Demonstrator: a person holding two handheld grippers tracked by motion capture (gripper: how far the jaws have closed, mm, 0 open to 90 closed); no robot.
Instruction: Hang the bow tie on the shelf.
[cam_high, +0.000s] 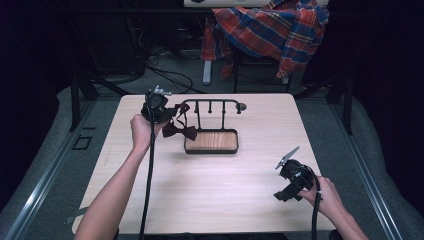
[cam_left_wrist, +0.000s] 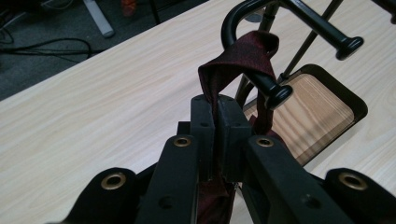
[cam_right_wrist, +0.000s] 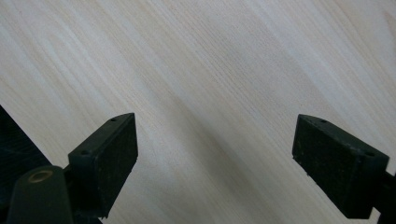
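A dark red bow tie (cam_high: 179, 131) hangs by its strap beside the left end of a black metal rack (cam_high: 212, 103) with a wooden-floored tray base (cam_high: 211, 142). My left gripper (cam_high: 161, 111) is shut on the bow tie's strap (cam_left_wrist: 243, 56), which loops over a peg of the rack (cam_left_wrist: 275, 91) in the left gripper view. The jaws pinch the strap just below that loop. My right gripper (cam_high: 289, 192) rests low over the table's near right part, jaws wide open over bare wood (cam_right_wrist: 210, 84) with nothing between them.
The light wooden table (cam_high: 200, 190) has free room in front of the rack and at the right. A plaid shirt (cam_high: 272, 30) hangs over a chair behind the table. Cables lie on the floor at the back left.
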